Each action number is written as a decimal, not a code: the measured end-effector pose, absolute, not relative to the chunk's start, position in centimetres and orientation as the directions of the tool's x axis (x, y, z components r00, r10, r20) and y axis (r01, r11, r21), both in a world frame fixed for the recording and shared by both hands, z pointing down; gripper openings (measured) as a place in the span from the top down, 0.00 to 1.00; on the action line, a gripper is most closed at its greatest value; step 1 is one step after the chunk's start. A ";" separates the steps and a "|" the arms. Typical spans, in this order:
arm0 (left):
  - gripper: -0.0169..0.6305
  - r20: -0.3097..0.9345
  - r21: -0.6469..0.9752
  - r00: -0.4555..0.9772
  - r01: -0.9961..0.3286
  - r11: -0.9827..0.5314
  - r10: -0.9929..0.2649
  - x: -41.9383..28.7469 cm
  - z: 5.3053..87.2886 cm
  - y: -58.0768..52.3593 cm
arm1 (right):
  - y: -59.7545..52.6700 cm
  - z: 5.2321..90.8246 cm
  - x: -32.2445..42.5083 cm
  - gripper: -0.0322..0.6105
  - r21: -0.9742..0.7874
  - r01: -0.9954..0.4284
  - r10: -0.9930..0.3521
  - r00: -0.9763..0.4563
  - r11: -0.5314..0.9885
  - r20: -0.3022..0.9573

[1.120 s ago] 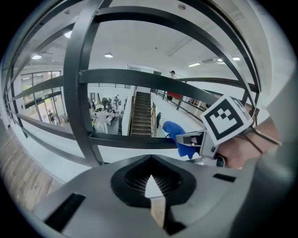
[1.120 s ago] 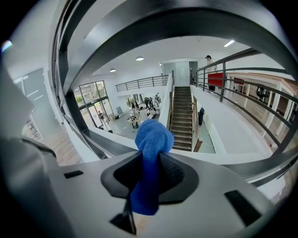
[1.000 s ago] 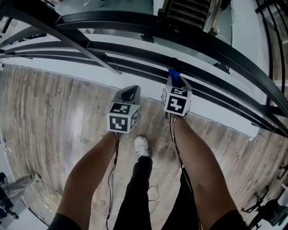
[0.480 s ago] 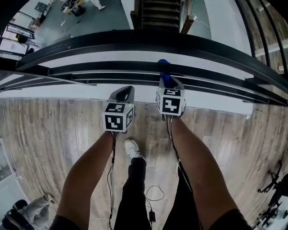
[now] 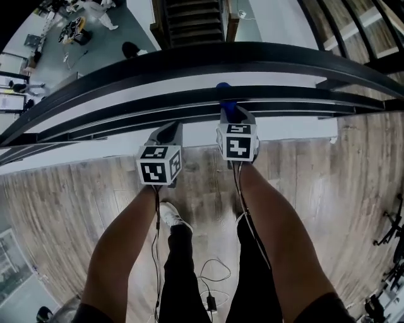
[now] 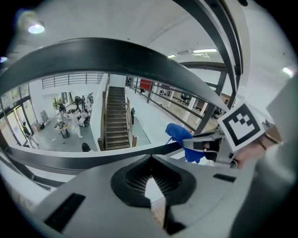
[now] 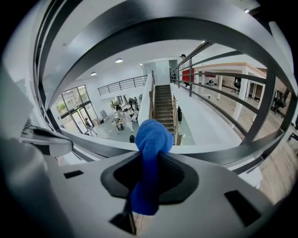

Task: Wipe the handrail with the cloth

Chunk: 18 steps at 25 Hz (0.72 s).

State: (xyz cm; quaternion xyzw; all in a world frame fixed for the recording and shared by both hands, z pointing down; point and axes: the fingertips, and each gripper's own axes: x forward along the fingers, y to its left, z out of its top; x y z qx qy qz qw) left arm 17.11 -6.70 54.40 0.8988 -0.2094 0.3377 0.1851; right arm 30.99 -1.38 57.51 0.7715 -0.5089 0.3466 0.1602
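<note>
Wood-plank flooring [image 5: 69, 208] runs up to a dark, curved balustrade that overlooks a staircase [image 5: 189, 19] and a lower hall. At the balustrade the right gripper [image 5: 230, 117] has its jaws clamped on the blue cloth [image 5: 225, 101], which lies lengthwise along the jaws. Its bunched end sticks out past their tips toward the bars under the handrail [image 5: 189, 58], though contact cannot be told. Just beside it, the left gripper [image 5: 168, 131] has its jaws together with nothing between them.

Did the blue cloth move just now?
Yes, a bit. The cloth now pokes over the middle rail; a second ago it stopped below it. Sideways, against the white ledge end, it hardly shifted.
</note>
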 end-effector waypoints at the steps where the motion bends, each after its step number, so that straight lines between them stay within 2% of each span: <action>1: 0.97 0.687 0.193 0.685 -0.493 -0.848 -0.242 18.3 54.6 -5.8 | -0.4 57.5 32.2 0.79 -0.104 -0.894 -0.672 0.247 -0.436 0.699; 13: 0.97 0.661 0.252 0.739 -0.380 -0.890 -0.128 35.8 55.1 6.3 | 13.6 58.3 49.3 0.79 -0.054 -0.863 -0.607 0.309 -0.503 0.732; 18: 0.97 0.641 0.272 0.766 -0.289 -0.918 -0.051 43.2 54.8 11.7 | 19.0 58.5 56.3 0.79 -0.056 -0.836 -0.576 0.325 -0.546 0.750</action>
